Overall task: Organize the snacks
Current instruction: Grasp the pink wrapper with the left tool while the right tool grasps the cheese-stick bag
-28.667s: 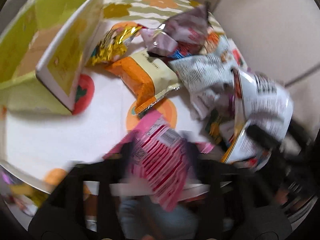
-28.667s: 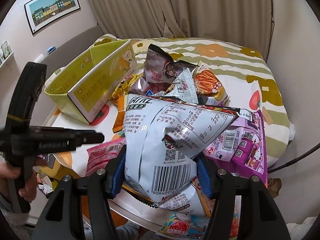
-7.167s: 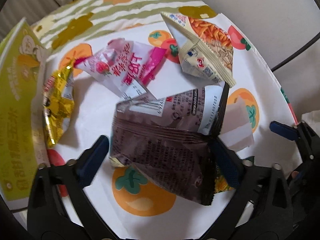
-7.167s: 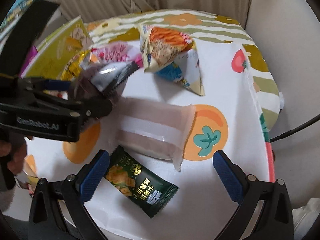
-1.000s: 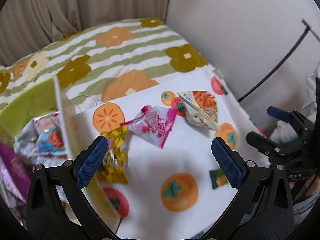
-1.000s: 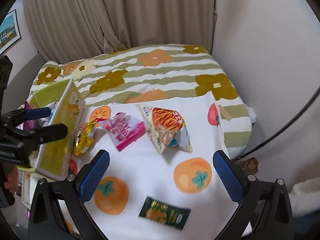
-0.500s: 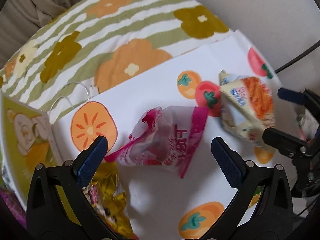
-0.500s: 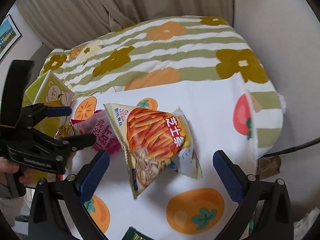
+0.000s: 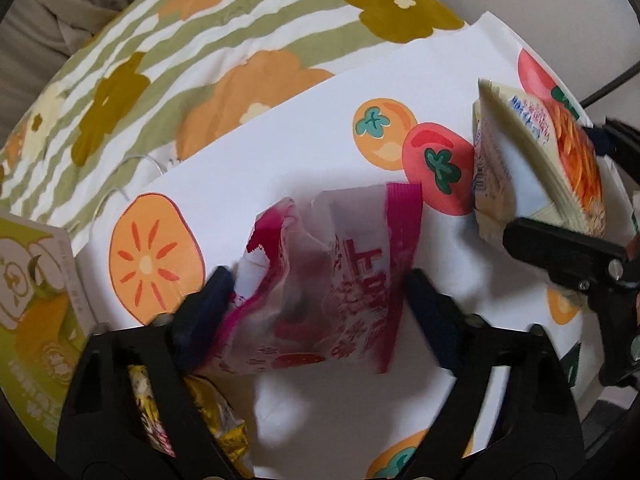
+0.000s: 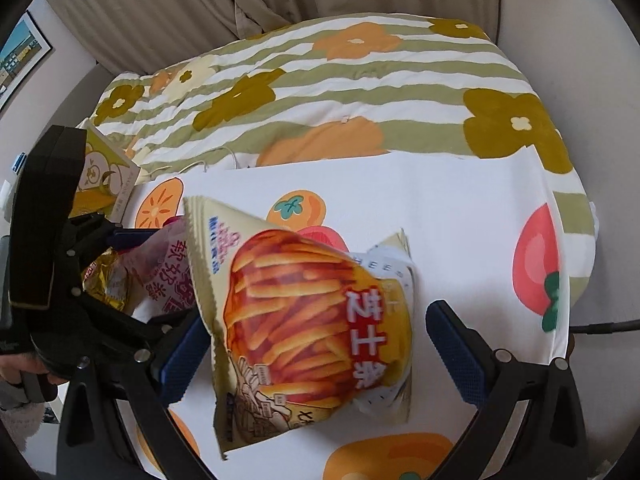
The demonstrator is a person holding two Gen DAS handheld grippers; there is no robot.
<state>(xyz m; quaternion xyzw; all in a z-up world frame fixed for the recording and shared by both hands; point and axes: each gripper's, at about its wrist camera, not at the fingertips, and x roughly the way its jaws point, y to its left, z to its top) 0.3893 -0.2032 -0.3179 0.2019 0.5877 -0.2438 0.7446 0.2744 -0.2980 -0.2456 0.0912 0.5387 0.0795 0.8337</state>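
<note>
Scene: While 2 hand-held tongs come down on a fruit-print table [image 10: 460, 216] set against a flowered bed [image 10: 360, 80], the sorting of snacks looks well along but unfinished.

Left tongs [image 9: 316, 304]: closing around a pink snack bag [image 9: 332, 280] that lies on the table; the left pad touches its torn edge, the right pad sits just beside its side, so no firm grip shows yet.

Right tongs [image 10: 312, 344]: spread wide on either side of a cream bag of orange sticks [image 10: 304, 312]; the pads stand clear of it and the bag rests on the table.

Done, as a judgement: only a few packets remain loose on the cloth, and a yellow-green box [image 9: 28, 312] at the table's left edge is the likely collecting place.

Left to do: the pink bag, the stick bag and a gold packet [image 9: 208, 420] beside the box all lie outside it.

Hidden or unclear: the box's inside cannot be seen from either camera; the gold packet is mostly covered by the left tongs' frame; a dark green scrap at the right edge of the left view is too cut off to name; motion blur softens the pads and the pink bag's print.
</note>
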